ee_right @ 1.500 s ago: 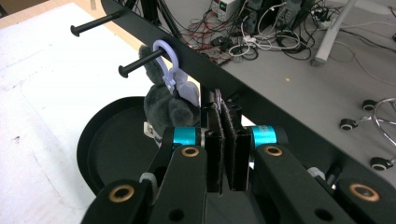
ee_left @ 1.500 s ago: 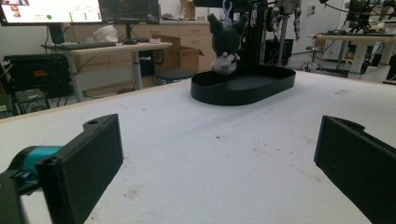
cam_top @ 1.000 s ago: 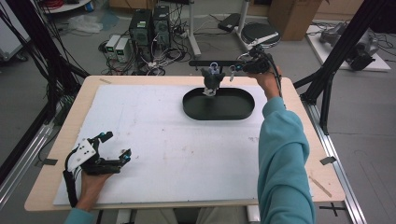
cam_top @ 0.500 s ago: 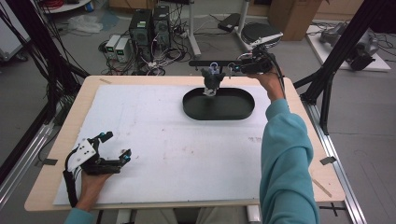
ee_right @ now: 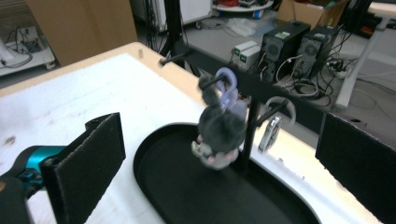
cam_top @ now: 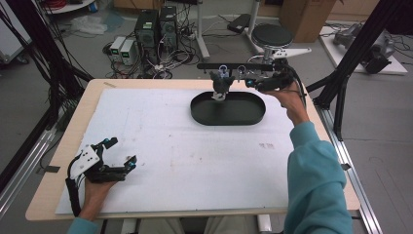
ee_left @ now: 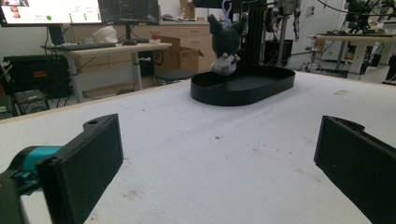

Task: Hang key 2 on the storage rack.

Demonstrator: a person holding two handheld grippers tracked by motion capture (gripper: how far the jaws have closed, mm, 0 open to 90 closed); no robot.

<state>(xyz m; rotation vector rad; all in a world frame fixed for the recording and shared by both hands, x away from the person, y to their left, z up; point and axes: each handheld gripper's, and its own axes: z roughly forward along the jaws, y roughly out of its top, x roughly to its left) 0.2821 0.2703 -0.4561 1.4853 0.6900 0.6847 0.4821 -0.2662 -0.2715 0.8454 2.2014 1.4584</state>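
A plush toy [ee_right: 219, 130] is seen hanging by its purple loop [ee_right: 227, 86] from a black rack [cam_top: 243, 66] above the oval tray [cam_top: 229, 117]. The right gripper [ee_right: 219, 154] is held wide open around it, touching nothing, with the rack's post [ee_right: 250, 135] just behind the toy. The left gripper [cam_top: 114, 156] is rested open on the white table [cam_top: 195, 161], well apart.

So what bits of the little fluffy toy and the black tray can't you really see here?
- Plush toy: blurred in the right gripper view, so its face is unreadable; tiny in the high view.
- How its purple loop sits on the peg: blur in the right gripper view hides it.
- Black tray: near end cut off by the bottom edge of the right gripper view.
- Right hand-held gripper: too small and dark in the high view to judge its jaws.
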